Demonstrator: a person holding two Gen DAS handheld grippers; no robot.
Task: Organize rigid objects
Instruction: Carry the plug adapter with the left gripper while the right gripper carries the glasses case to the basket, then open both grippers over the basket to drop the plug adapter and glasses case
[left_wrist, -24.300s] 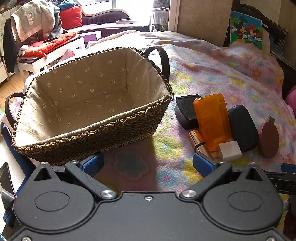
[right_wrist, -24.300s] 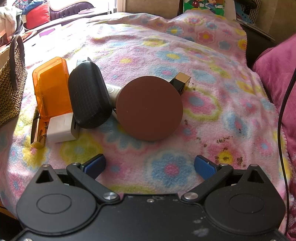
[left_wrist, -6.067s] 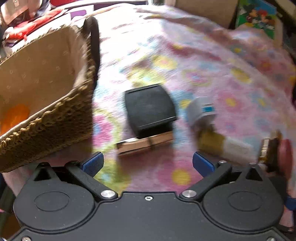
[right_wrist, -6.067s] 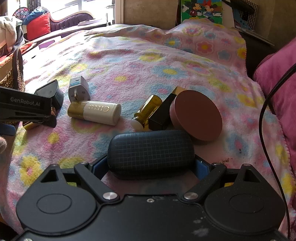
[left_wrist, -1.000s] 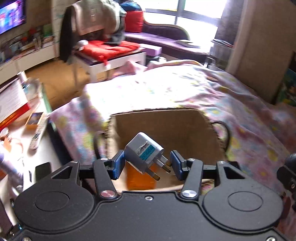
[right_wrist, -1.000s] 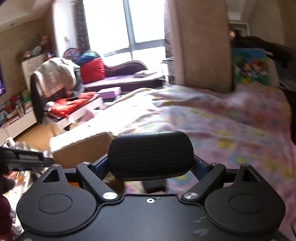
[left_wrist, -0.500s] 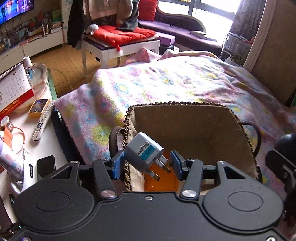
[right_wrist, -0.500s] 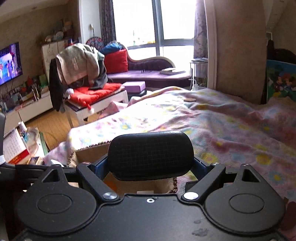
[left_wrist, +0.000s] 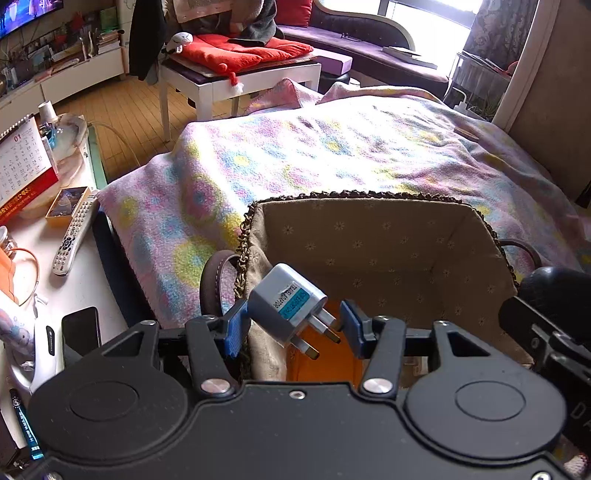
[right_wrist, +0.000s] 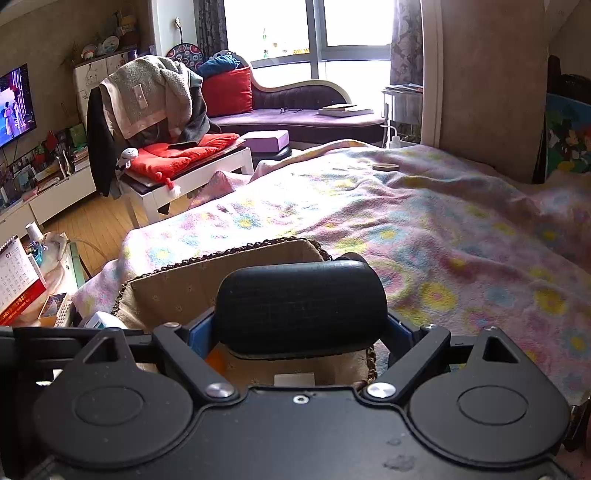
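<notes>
In the left wrist view, the left gripper (left_wrist: 291, 328) pinches a grey plug adapter (left_wrist: 286, 304) between its blue pads, prongs pointing to about 4 o'clock. It hangs above the near left corner of the woven basket (left_wrist: 369, 195), where an orange case (left_wrist: 325, 363) already lies. At 3 o'clock the right gripper (right_wrist: 299, 334) holds a black case (right_wrist: 301, 304) crosswise, jaws spread wide around it, above the near side of the same basket. To finish well, I think each hand should go lower inside the lining, clear of the rim and the handle (left_wrist: 212, 280), and release one after the other so the things do not collide.
</notes>
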